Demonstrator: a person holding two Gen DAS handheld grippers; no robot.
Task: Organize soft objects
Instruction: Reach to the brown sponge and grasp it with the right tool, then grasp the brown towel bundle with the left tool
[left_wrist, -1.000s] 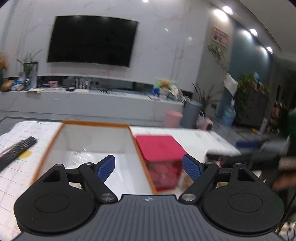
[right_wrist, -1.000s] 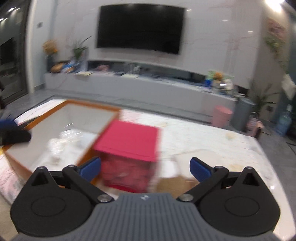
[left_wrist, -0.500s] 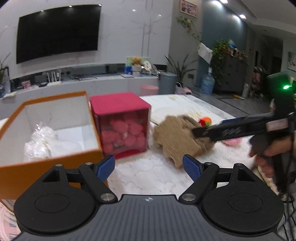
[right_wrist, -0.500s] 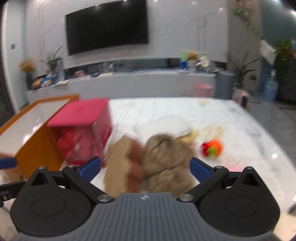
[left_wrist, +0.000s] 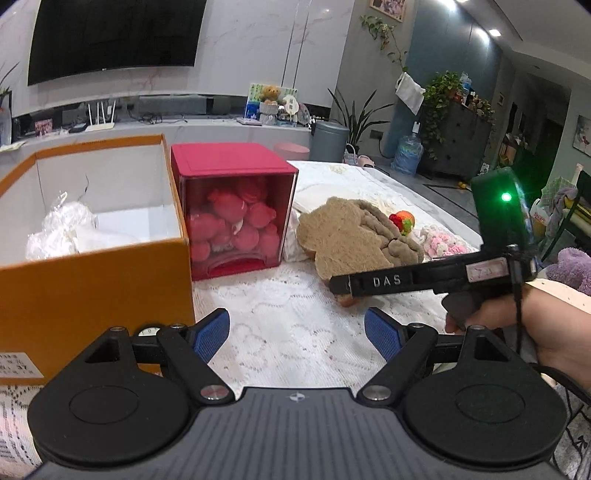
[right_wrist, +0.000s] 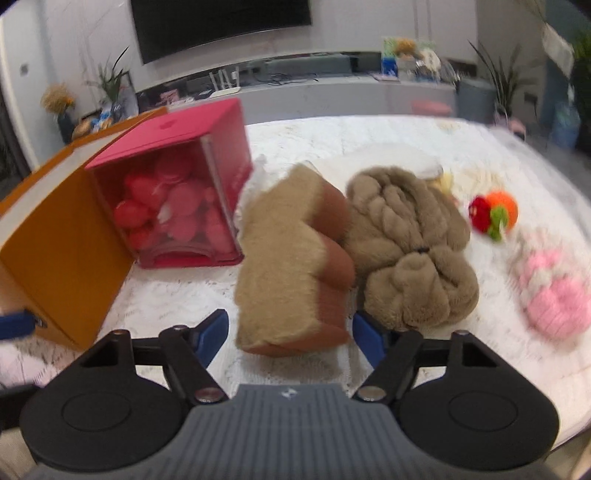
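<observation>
Left to right on the tabletop (left_wrist: 295, 332): your orange box (left_wrist: 92, 273) stands open-topped with white wrapping inside, so it reads as the likely bin for the soft things. Touching its right wall is the red cube (left_wrist: 236, 206), closed and packed with pink balls. Your left tongs (left_wrist: 297, 334) are wide open over bare lace, holding nothing, probably waiting clear of the pick. Next comes the toast plush (right_wrist: 291, 269), lying against the brown fur bundle (right_wrist: 410, 247); your right tongs (right_wrist: 290, 338) straddle its near end, jaws just closing but with gaps on both sides, so no grip yet. Beyond lie the orange toy (right_wrist: 493, 212) and pink knit (right_wrist: 550, 295). Only the left view shows the box interior and your right hand (left_wrist: 517, 325); only the right view shows the plush between the pads.
</observation>
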